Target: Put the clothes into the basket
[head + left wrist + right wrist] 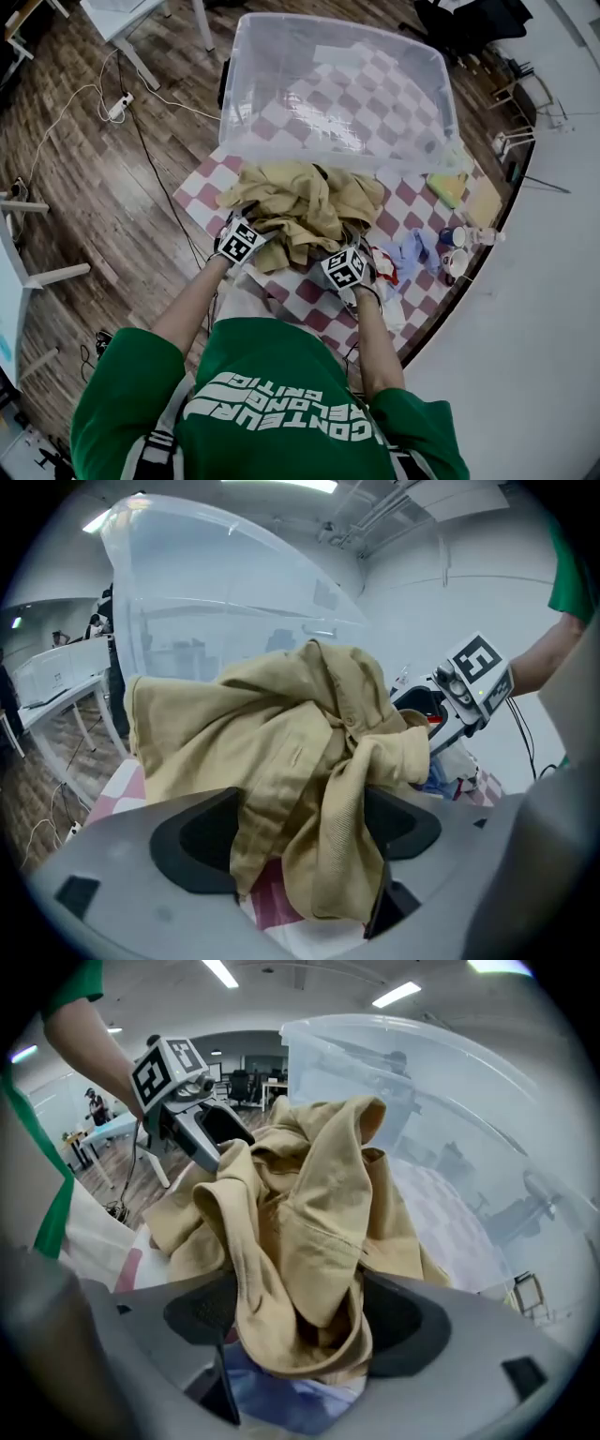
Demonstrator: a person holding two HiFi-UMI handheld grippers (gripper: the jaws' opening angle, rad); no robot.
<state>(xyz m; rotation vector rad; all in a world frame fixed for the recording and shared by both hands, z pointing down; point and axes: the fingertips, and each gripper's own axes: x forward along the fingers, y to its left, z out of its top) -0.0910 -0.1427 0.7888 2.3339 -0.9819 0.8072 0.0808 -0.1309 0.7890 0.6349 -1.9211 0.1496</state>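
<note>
Two grippers are down on the clothes heap at the near side of the clear plastic basket [246,66]. From my feed, the left forearm reaches out bare from a green sleeve [122,394]. The left gripper [309,841] tips forward and down into the tan shirt [300,206], its jaws spread wide with a loose fold hanging between them. The right gripper [300,1326] points more steeply down, its jaws just as wide with tan cloth draped between them. The shirt is bunched against the basket's near wall, outside it. Left of the basket, a white cable [70,108] runs over the wooden floor [94,216]. Basket and shirt both rest on a red-and-white checked tablecloth [208,187]. Off the basket's near right corner lie a blue cloth [408,251] and small round containers [455,237].
</note>
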